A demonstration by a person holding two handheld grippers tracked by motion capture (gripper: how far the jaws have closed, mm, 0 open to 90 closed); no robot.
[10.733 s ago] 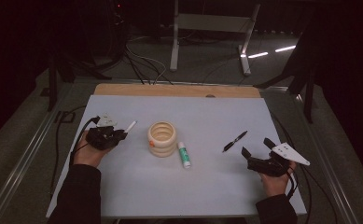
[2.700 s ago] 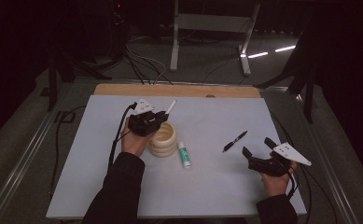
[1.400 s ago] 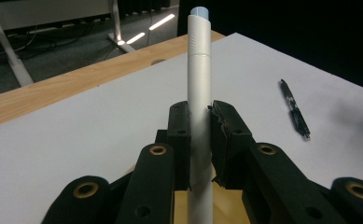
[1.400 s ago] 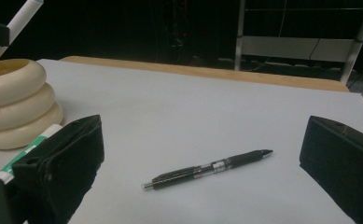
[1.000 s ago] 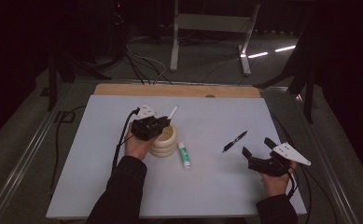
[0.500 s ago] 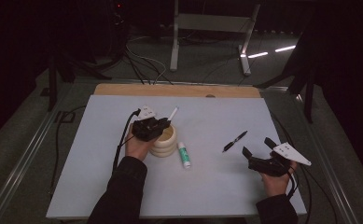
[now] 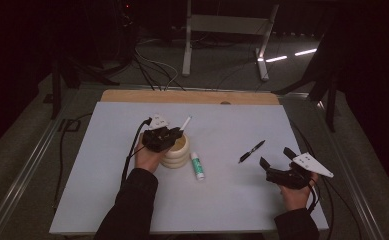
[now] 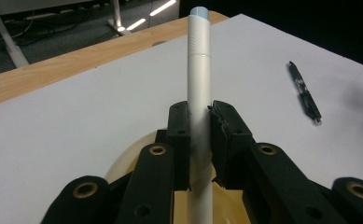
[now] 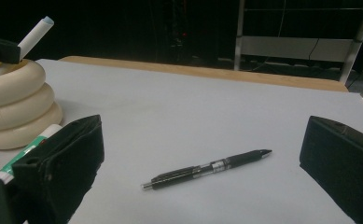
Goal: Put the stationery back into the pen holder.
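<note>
My left gripper (image 7: 174, 134) (image 8: 200, 121) is shut on a white marker (image 8: 198, 79) (image 7: 185, 123), whose lower end dips into the cream ribbed holder (image 7: 178, 154) (image 9: 16, 105) beneath it. The marker's blue-tipped upper end points up and away. A green-and-white glue stick (image 7: 197, 165) (image 9: 27, 149) lies on the table just right of the holder. A black pen (image 7: 251, 150) (image 9: 207, 169) (image 8: 304, 93) lies farther right. My right gripper (image 7: 274, 160) (image 9: 202, 158) rests open near the table's front right, its jaws wide apart with the pen lying ahead of them.
The work surface is a white sheet (image 7: 222, 200) on a wooden table whose far edge (image 7: 192, 96) is bare wood. Cables (image 7: 62, 165) trail off the left side. Metal stand legs (image 7: 222, 45) rise on the floor beyond the table.
The left hand carried the white marker from the table's left to the holder, then lowered it slightly into the holder over the last second. The right gripper has stayed put.
</note>
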